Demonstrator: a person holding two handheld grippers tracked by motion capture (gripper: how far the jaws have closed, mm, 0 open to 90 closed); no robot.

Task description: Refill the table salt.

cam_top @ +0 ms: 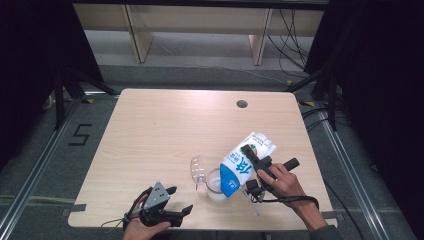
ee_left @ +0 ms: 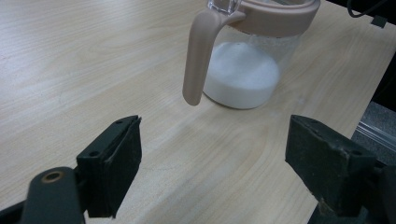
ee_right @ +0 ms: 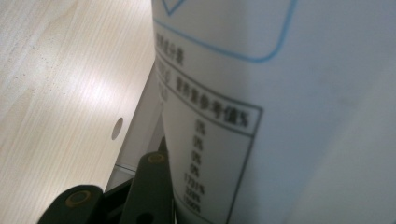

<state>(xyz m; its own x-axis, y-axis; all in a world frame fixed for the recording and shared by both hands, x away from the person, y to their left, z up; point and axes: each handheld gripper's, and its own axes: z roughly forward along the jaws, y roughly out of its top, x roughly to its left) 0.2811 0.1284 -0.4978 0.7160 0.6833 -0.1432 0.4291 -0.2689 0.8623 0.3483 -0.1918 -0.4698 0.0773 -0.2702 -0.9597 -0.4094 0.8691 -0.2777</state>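
Observation:
A white and blue milk carton [cam_top: 245, 162] is tipped steeply, its blue lower end over a clear jug [cam_top: 211, 186] near the table's front. My right gripper [cam_top: 252, 156] is shut on the carton's body. In the right gripper view the carton's printed side [ee_right: 289, 93] is very close, with one black finger [ee_right: 149, 186] pressed against it. The jug's pinkish rim [ee_left: 280, 16] and handle [ee_left: 198, 60] appear in the left gripper view, and white milk [ee_left: 240, 74] covers its bottom. My left gripper [cam_top: 181, 199] rests open left of the jug, its jaws [ee_left: 215, 158] wide apart with nothing between them.
The jug's clear lid [cam_top: 197, 170] stands flipped open on its left side. A round cable hole [cam_top: 242, 104] sits at the far side of the wooden table [cam_top: 165, 125]. Metal floor rails and dark curtains flank the table.

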